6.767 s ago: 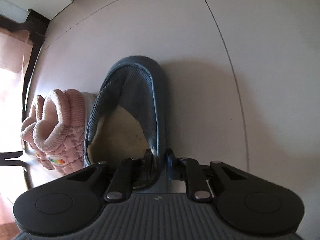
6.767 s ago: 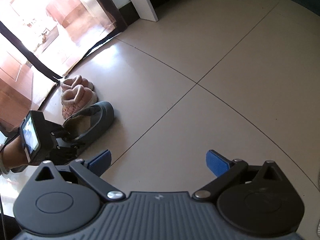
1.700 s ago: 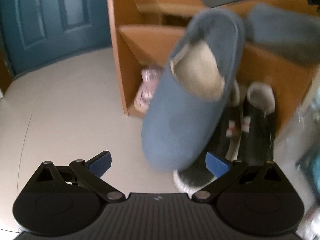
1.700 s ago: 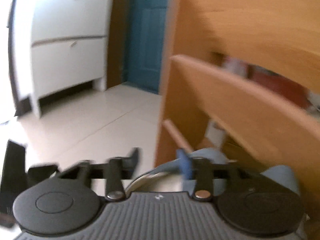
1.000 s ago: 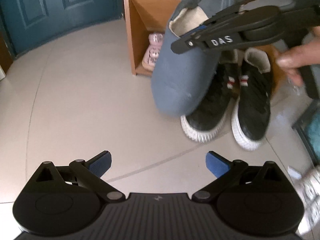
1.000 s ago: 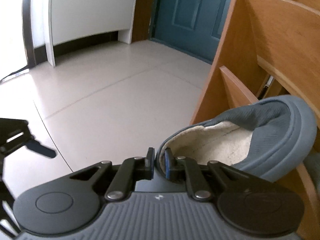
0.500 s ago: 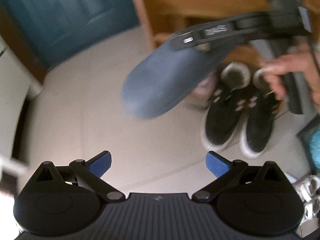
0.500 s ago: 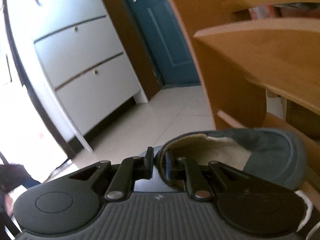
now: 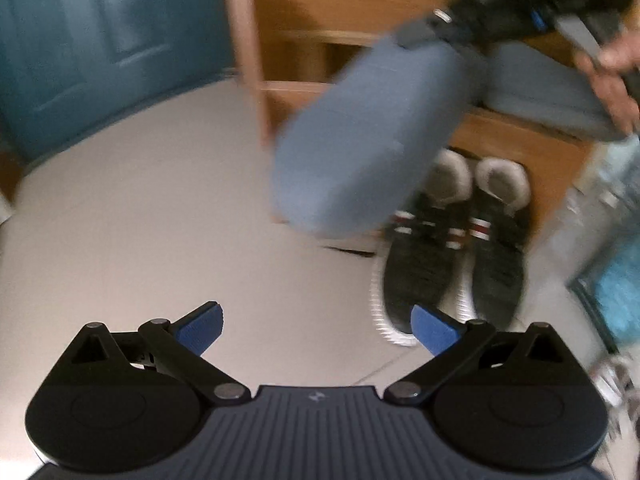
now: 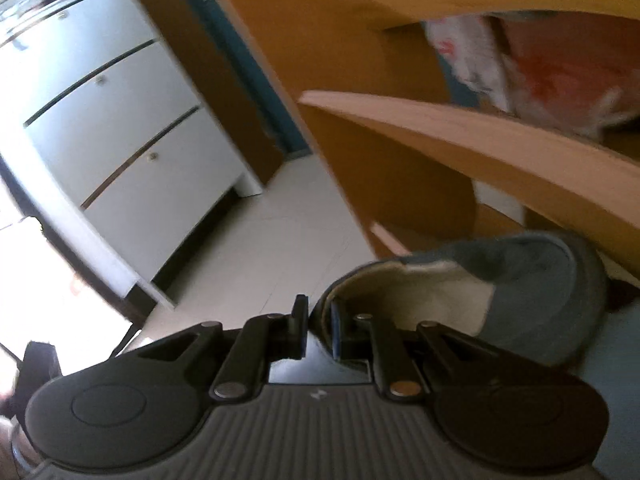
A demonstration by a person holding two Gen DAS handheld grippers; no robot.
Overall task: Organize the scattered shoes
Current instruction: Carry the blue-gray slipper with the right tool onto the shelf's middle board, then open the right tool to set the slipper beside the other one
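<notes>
A blue slipper (image 10: 532, 280) with a cream lining hangs in the air, my right gripper (image 10: 318, 330) shut on its heel rim. In the left wrist view the same blue slipper (image 9: 368, 140) shows its sole, tilted in front of the wooden shoe rack (image 9: 288, 40), with the right gripper (image 9: 432, 32) and a hand (image 9: 612, 76) above it. A second blue slipper (image 9: 540, 92) lies on the rack's shelf at the right. My left gripper (image 9: 316, 330) stands open over the floor, nothing between its blue pads.
A pair of black sneakers (image 9: 452, 248) with white soles stands on the floor before the rack. A teal door (image 9: 100, 40) is at the left. White drawers (image 10: 120, 132) stand beside the rack's wooden shelf (image 10: 500, 144), which holds red and white items.
The right gripper has lifted the blue slipper higher and rolled it toward the rack's shelf. The left gripper has pulled back and up, still open.
</notes>
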